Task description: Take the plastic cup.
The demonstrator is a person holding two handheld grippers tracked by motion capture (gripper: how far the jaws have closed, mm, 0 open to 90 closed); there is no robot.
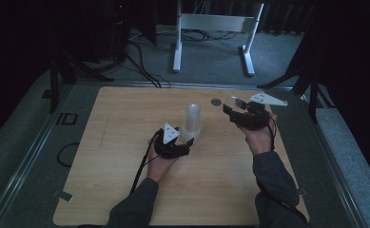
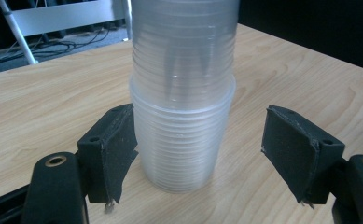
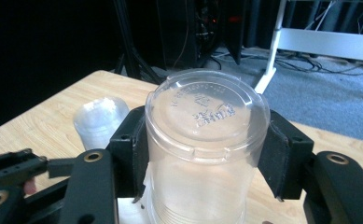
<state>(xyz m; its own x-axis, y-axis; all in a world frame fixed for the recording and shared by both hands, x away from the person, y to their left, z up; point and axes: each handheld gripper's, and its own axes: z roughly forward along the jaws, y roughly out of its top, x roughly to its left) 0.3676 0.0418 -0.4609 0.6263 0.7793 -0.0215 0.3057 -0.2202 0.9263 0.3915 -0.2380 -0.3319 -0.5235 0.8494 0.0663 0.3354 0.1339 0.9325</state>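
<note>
Fingers of right gripper (image 3: pixel 202 163) clamp one clear cup (image 3: pixel 207 140); left gripper (image 2: pixel 202 158) gapes wide around cup stack (image 2: pixel 184 93)

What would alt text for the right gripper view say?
A clear plastic cup, upside down with its base toward the camera, sits clamped between the right gripper's two black jaws above a wooden table. Behind it to the left stands a stack of cups.

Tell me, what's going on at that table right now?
Left gripper open around the cup stack, one pad touching. Right gripper shut on a single clear cup, lifted off the table. Nothing in the way.
</note>
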